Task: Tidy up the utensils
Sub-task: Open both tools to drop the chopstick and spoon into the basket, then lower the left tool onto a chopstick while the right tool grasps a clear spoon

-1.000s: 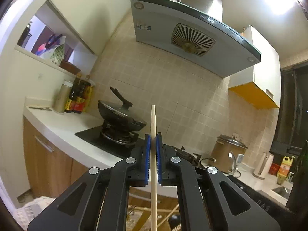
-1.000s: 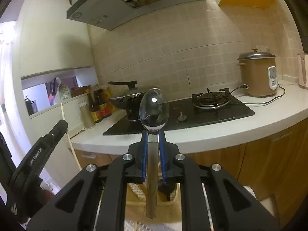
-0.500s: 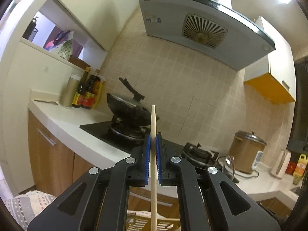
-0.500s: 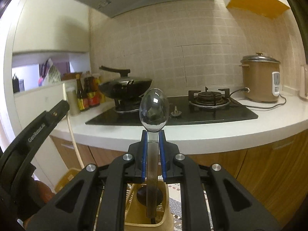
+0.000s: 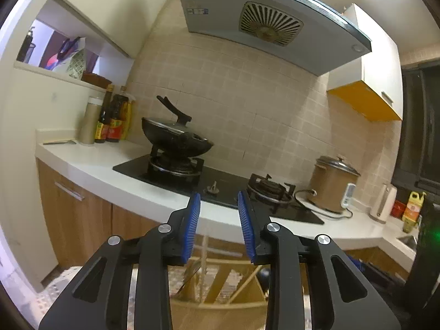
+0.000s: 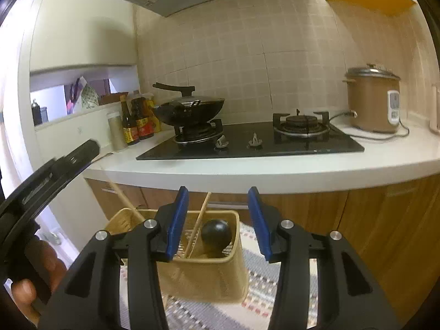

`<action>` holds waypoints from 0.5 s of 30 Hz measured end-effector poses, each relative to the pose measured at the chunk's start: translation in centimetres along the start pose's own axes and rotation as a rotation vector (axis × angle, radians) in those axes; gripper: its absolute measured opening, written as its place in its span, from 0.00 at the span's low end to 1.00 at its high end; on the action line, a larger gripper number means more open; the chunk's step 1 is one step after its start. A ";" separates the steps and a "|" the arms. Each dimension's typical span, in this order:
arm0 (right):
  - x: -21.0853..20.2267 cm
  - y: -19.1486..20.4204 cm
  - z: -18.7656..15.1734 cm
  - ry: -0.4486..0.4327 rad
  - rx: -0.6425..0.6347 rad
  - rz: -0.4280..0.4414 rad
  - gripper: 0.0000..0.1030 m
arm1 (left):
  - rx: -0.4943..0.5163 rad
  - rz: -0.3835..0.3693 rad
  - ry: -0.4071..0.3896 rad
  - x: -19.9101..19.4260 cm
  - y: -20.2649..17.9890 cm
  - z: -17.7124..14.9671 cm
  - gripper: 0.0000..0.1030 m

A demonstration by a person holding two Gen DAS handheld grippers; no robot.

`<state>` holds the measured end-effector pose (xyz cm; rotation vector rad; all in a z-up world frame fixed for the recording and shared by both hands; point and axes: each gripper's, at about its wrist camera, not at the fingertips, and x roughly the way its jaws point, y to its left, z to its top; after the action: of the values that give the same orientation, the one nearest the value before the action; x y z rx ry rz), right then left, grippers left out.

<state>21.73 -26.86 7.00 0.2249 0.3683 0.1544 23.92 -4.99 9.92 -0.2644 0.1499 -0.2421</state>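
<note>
Kitchen floor: one basket point(image 6: 220, 272), two chopsticks point(image 6: 196, 225).

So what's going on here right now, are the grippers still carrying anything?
No. A person holds both grippers over a tan plastic utensil basket on the floor mat, in front of the kitchen counter. The left gripper and right gripper have just been opening and nothing is between their blue pads. The pale wooden chopstick is blurred below the left gripper, seemingly dropping into the basket. A black round-headed utensil already stands in the basket.
</note>
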 end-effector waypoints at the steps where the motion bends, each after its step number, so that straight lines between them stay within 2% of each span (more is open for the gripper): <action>1: -0.6 -0.1 0.0 0.002 0.011 0.000 0.40 | 0.009 0.008 0.005 -0.6 0.1 0.1 0.27; 4: -2.3 -0.2 -0.2 0.028 0.035 0.007 0.40 | 0.032 0.020 0.043 -2.8 0.7 0.4 0.28; 7: -4.0 0.3 -0.7 0.079 0.026 -0.006 0.40 | 0.038 0.033 0.130 -4.5 1.7 0.1 0.31; 9: -4.9 0.8 -1.2 0.132 0.011 -0.001 0.40 | 0.034 0.029 0.217 -5.3 2.5 -0.8 0.31; 11: -5.0 1.5 -2.2 0.225 -0.014 -0.023 0.40 | 0.031 0.035 0.311 -5.4 3.3 -1.9 0.31; 13: -4.7 2.0 -3.5 0.318 -0.027 0.000 0.40 | -0.001 0.014 0.450 -5.0 4.6 -3.9 0.31; 14: -4.4 2.3 -4.5 0.387 -0.031 0.007 0.40 | -0.029 0.001 0.522 -4.6 5.3 -5.1 0.31; 15: -4.0 2.4 -5.2 0.433 -0.031 0.010 0.40 | -0.072 -0.013 0.635 -3.7 6.3 -7.0 0.31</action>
<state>15.83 -24.29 4.25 0.1618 0.7949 0.2190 20.44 0.17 1.92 -0.2526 0.7865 -0.3289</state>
